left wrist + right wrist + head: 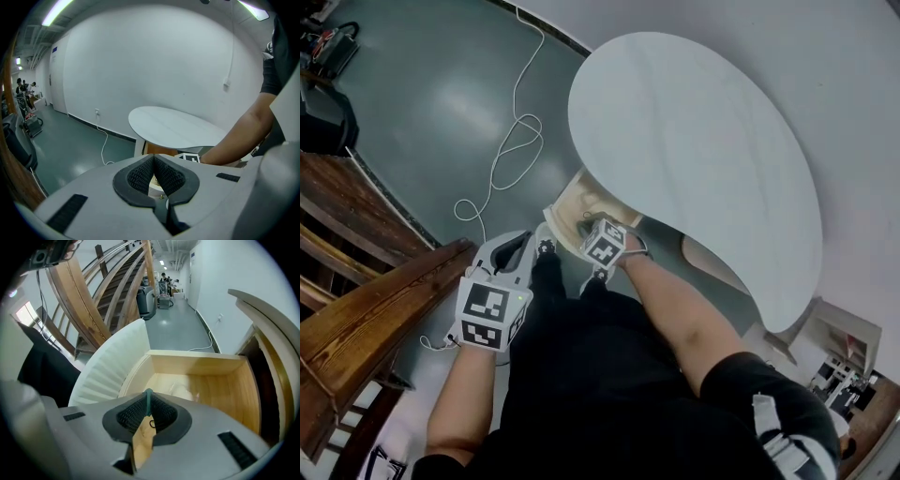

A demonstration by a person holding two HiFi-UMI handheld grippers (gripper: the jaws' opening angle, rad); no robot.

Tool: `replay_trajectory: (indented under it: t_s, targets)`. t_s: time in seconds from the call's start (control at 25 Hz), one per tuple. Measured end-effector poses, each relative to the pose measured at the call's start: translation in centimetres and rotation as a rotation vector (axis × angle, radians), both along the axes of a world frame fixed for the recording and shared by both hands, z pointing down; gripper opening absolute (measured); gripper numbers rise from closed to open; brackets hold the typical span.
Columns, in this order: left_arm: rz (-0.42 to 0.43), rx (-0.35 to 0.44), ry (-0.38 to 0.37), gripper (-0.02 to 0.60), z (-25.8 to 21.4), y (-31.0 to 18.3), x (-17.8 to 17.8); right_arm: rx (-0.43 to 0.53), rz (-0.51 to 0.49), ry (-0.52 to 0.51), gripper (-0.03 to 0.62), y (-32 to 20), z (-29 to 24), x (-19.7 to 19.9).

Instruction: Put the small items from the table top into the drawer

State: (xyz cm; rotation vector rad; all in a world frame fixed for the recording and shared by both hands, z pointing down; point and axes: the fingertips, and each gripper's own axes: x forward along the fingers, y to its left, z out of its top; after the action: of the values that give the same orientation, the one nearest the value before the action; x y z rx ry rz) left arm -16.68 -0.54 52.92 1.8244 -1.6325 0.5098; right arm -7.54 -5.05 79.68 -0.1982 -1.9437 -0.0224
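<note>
The worktop (pixel 694 159) is a smooth, matte white slab with a rounded bean outline, and its curved rim overhangs an open drawer (pixel 201 364) of pale, flat-sided wood. The drawer's front (pixel 105 371) is a white panel, bowed and finely ribbed. The right tongs (pixel 148 409) point steeply down over the near end of the drawer, their dark, cross-hatched pads clamped on a thin teal strip (pixel 148 398) that shows edge-on, upright and narrow between them; what kind of item it is cannot be told. A pale, rounded item (pixel 182 391) lies on the drawer floor towards the back wall, with bare wood around it. The left tongs (pixel 153 176) hang beside the person's leg, left of the drawer and apart from it, their pads pressed together at the tips with nothing between. A white cable (pixel 511 150) loops over the glossy grey-green floor (pixel 441 103), and brown wooden rails (pixel 93 291) rise on the person's left.
</note>
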Motion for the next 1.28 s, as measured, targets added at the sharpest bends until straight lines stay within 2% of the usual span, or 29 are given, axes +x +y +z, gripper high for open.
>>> replay_trajectory:
  t_s: [0.24,0.64,0.92,1.08,1.28]
  targets:
    - [-0.019,-0.012,0.021,0.015,0.9,0.6,-0.6,-0.032,0.020,0.014,0.023,0.1,0.6,-0.7]
    - [-0.015,0.015,0.018,0.015,0.4,-0.3,-0.7,-0.064,0.076,-0.017,0.044,0.5,-1.0,-0.5]
    - [0.002,0.039,0.037,0.015,-0.8,-2.0,0.3,-0.123,0.167,-0.104,0.044,0.9,-6.1,0.9]
    - [0.041,0.061,0.028,0.015,-2.0,-3.5,1.3,-0.155,0.251,-0.144,0.044,0.2,-9.8,2.0]
    - [0.093,0.099,0.010,0.015,-3.8,-5.7,2.6,-0.143,0.387,-0.266,0.044,-2.7,-15.7,2.9]
